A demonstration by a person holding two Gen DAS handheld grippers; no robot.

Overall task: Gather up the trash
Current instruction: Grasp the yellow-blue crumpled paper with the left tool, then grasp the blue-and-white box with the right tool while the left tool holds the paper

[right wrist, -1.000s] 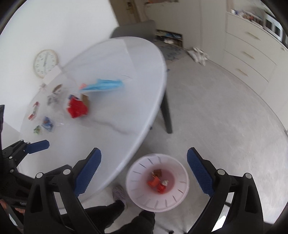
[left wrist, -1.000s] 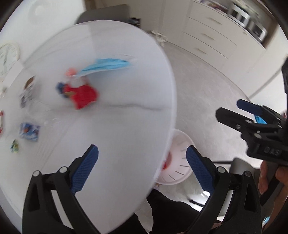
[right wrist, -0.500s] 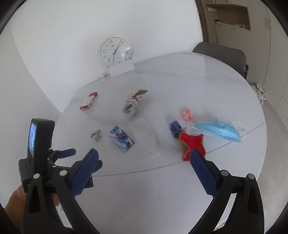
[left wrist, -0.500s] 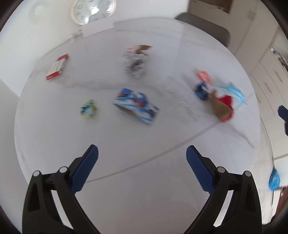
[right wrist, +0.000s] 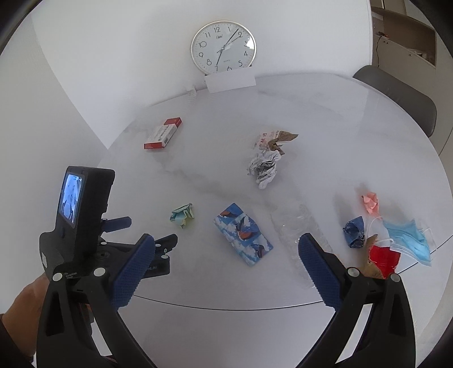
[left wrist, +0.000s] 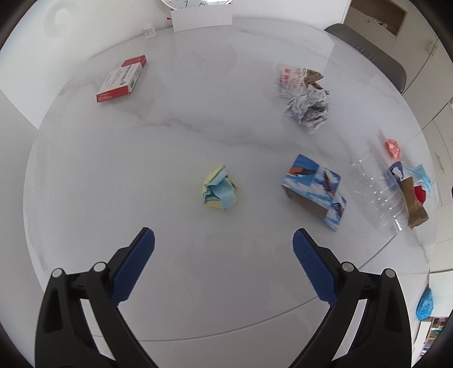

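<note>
Trash lies scattered on a round white table (left wrist: 170, 141). A crumpled yellow-blue paper ball (left wrist: 218, 191) lies just ahead of my open, empty left gripper (left wrist: 223, 247). Right of it lie a blue bird-print carton (left wrist: 315, 190), a clear plastic bottle (left wrist: 376, 195), crumpled newspaper (left wrist: 307, 109), a pink scrap (left wrist: 393, 147) and a red-white box (left wrist: 123, 79) at far left. My right gripper (right wrist: 226, 253) is open and empty, above the near table edge, facing the carton (right wrist: 243, 233), with the paper ball (right wrist: 182, 215), a blue face mask (right wrist: 410, 239) and red wrapper (right wrist: 383, 259) in view. The left gripper (right wrist: 141, 232) shows at left.
A wall clock (right wrist: 223, 45) and a white card (right wrist: 230, 80) stand at the table's far edge. A grey chair (right wrist: 396, 93) stands at the back right. Cabinets (left wrist: 376, 19) line the right wall. A small white jar (left wrist: 149, 30) sits near the card.
Both grippers swung from the floor bin and table's edge round to face the table top. The left gripper moved closer to the paper ball. Both stayed open and empty.
</note>
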